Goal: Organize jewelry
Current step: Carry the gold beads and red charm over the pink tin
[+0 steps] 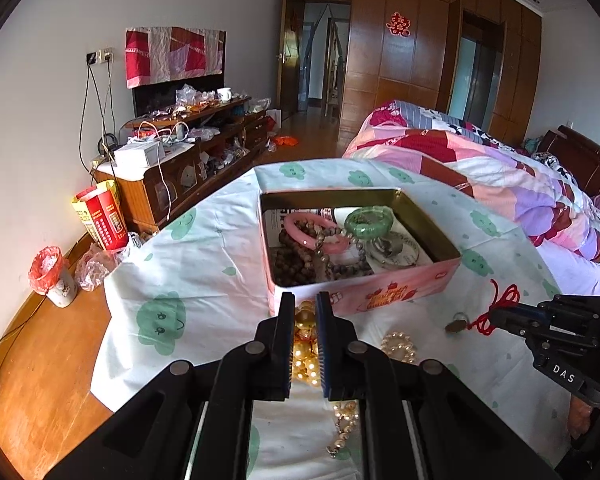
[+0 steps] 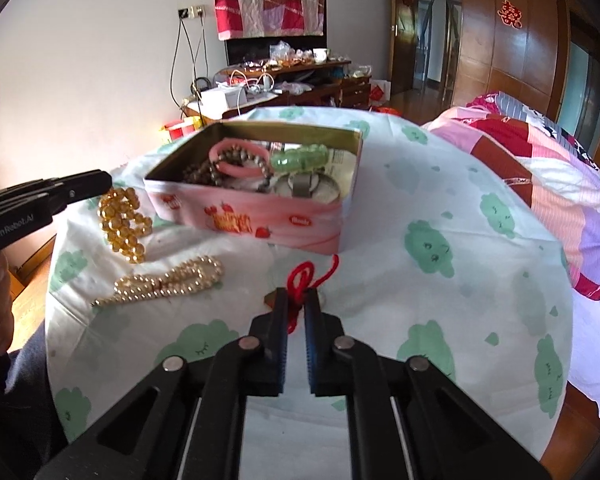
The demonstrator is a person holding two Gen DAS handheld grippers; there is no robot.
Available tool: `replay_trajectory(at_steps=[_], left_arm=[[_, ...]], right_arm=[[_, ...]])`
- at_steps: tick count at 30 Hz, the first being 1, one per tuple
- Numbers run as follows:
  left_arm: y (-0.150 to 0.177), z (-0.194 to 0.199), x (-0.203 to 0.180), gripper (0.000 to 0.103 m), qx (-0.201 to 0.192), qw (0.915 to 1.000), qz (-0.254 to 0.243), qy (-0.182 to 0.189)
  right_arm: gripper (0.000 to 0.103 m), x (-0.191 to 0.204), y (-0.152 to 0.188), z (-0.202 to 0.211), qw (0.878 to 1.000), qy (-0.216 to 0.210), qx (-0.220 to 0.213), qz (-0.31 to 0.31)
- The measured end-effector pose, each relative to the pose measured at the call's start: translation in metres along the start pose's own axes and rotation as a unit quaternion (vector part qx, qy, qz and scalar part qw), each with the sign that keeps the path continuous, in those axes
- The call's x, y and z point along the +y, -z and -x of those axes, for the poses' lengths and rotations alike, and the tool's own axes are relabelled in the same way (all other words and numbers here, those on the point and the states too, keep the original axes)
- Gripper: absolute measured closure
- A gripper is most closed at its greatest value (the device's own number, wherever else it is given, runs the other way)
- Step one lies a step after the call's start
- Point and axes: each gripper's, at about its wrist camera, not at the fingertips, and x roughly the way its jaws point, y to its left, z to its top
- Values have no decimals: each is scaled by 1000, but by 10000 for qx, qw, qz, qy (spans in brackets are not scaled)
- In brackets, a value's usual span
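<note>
— Checking in: what are both cameras giving you?

— I am looking at a surface [image 2: 440, 184] draped in a white cloth with green cloud faces. My left gripper [image 1: 305, 312] is holding a bracelet of large amber-gold beads [image 1: 305, 344], its jaws pinched narrow on the beads just in front of the near wall of the pink rectangular tin box [image 1: 364, 292]. From the right wrist view that same bracelet [image 2: 124, 224] is lying to the left of the tin [image 2: 260, 220], with the left gripper's tip [image 2: 88, 186] touching its top.

— And the right side?

— My right gripper [image 2: 296, 300] is clamping a red cord [image 2: 300, 280], jaws nearly together on it. The cord is looping out ahead of the tips toward the tin. In the left wrist view the right gripper [image 1: 496, 318] is holding the cord [image 1: 500, 304] with a small brownish pendant [image 1: 456, 325] at its end; whether the pendant is touching the cloth I cannot tell.

— What is sitting in the tin?

— A pink ring bangle [image 1: 316, 232], a green jade-like bangle [image 1: 370, 222] and strands of dark brown wooden beads [image 1: 296, 260] are lying inside it. A pale pearl-coloured bead strand [image 2: 168, 280] is resting on the cloth, apart from the tin.
</note>
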Motion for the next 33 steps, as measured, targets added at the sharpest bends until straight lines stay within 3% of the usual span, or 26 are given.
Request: replay_trajectory(at_steps=[13,33], left_arm=[[-21,23,-7,94,-368,9992,-151,92],[-56,12,-25,94,-573,9969,-534,0]], right_arm=[[93,2,-23,34,9984,18,-557,53],[93,-7,-59,35,9961,73,-859,209]])
